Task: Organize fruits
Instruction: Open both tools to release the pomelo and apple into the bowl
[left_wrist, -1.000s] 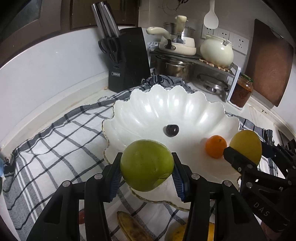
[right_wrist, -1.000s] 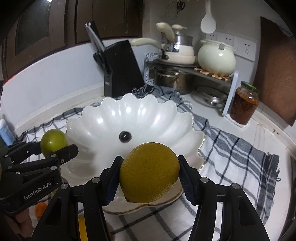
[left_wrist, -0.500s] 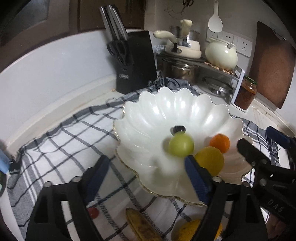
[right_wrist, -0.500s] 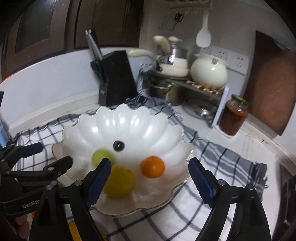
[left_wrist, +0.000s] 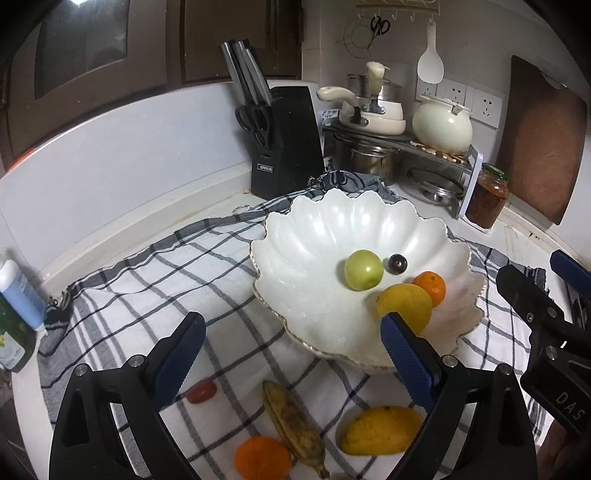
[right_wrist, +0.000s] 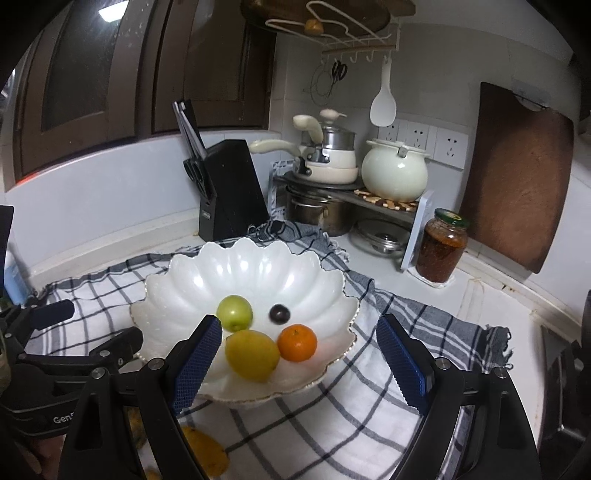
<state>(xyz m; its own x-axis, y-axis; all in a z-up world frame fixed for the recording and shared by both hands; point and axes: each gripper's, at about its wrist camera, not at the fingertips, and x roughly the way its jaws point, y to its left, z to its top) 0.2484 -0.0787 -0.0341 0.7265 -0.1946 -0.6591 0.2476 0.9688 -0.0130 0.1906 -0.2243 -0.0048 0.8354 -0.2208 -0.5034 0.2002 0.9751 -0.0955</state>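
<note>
The checked cloth (left_wrist: 122, 295) spreads under everything, running out ahead of both pairs of jaws and back beneath them. On it, ahead of the left gripper (left_wrist: 291, 341) and slightly to the right of its gap, sits the scalloped white bowl (left_wrist: 314, 236); from the right gripper (right_wrist: 299, 349) the same bowl lies straight ahead, its near rim between the two blue pads.

A second ago each gripper was clenched on a fruit held over the bowl's near rim. Now both stand released and wide, with nothing between the pads, and both have drawn back. The yellow fruit (right_wrist: 253, 354) dropped by the right gripper rests in the bowl just past that gripper's left pad, touching the small orange (right_wrist: 297, 342). The green fruit (left_wrist: 364, 269) let go by the left gripper has rolled farther in, well ahead of its right pad, beside the dark grape-like fruit (left_wrist: 397, 264).

So the bowl holds four pieces, and the task looks about half done. Still loose on the cloth, below and between the left gripper's jaws: a mango (left_wrist: 380, 430), a browned banana (left_wrist: 293, 422), a second orange (left_wrist: 263, 459) and a small red fruit (left_wrist: 201, 391). With both grippers free, one of these is likely next
</note>
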